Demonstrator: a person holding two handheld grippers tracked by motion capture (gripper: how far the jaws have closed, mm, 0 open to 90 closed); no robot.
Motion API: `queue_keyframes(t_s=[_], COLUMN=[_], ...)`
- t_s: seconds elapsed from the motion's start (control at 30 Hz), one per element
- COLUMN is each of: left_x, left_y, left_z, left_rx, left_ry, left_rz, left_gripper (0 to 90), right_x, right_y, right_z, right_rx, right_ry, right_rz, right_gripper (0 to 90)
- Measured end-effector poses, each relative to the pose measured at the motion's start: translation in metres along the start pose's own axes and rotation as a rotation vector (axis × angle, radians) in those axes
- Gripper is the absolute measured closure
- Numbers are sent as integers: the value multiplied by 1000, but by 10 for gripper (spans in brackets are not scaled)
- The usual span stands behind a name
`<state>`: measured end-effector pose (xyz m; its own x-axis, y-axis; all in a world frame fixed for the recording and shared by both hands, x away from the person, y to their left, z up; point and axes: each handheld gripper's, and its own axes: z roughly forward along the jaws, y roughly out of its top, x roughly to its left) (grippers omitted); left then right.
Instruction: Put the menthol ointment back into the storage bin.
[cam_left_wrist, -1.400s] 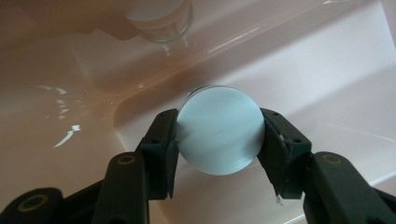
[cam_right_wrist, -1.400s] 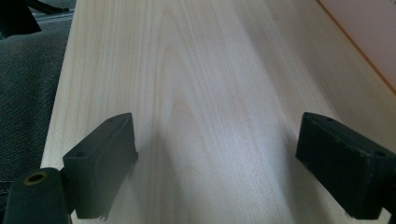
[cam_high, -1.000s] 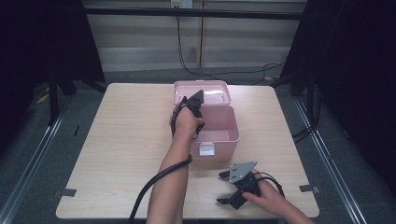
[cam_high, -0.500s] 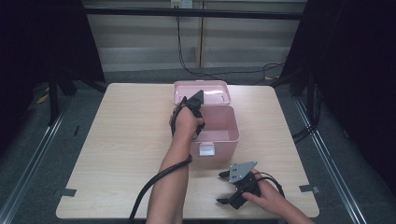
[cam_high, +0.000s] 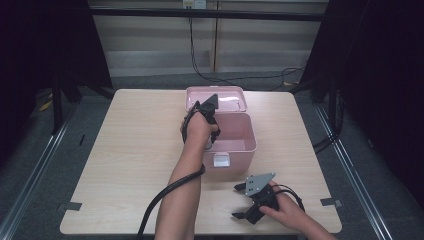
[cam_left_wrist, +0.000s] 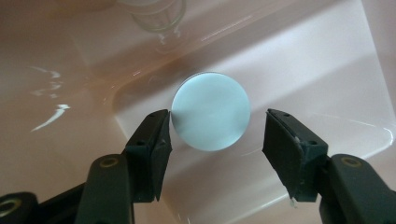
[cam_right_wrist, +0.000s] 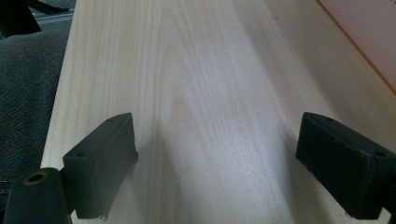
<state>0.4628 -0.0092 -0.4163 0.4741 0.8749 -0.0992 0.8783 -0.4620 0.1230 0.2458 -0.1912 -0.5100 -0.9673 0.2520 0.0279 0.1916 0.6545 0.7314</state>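
Overhead, I'm seeing my left gripper (cam_high: 209, 131) dipping into the pink box (cam_high: 248, 145) at the table's (cam_high: 130, 150) middle. Its own camera is showing more: jaws just opening, a pale blue round disc (cam_left_wrist: 210, 111) lying between them, a gap at one pad. My right gripper (cam_high: 240, 201) is resting wide open, holding nothing, on the near right.

No legible text, brand, number or sign appears. The white label (cam_high: 220, 160) on the pink box (cam_high: 248, 145) front is too small to read.
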Motion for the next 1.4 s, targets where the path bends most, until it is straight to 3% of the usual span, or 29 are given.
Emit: queue_keyframes(t_s=[0.13,0.23,0.5,0.77,1.4], left_x=[0,-1,1,1,0], left_y=[-1,-2,-4,-7,-15], left_z=[-4,-7,-16,-25,-68], left_rx=[9,1,-2,-4,-32], left_ry=[-2,3,-13,-19,-48], left_rz=[8,-10,15,11,47], left_gripper=[402,399,379,355,293], right_x=[0,0,0,0,0], right_y=[0,0,0,0,0], right_z=[0,0,0,0,0], right_rx=[0,0,0,2,1], right_ry=[0,0,0,2,2], right_rz=[0,0,0,3,1], right_gripper=[112,112,112,112,112])
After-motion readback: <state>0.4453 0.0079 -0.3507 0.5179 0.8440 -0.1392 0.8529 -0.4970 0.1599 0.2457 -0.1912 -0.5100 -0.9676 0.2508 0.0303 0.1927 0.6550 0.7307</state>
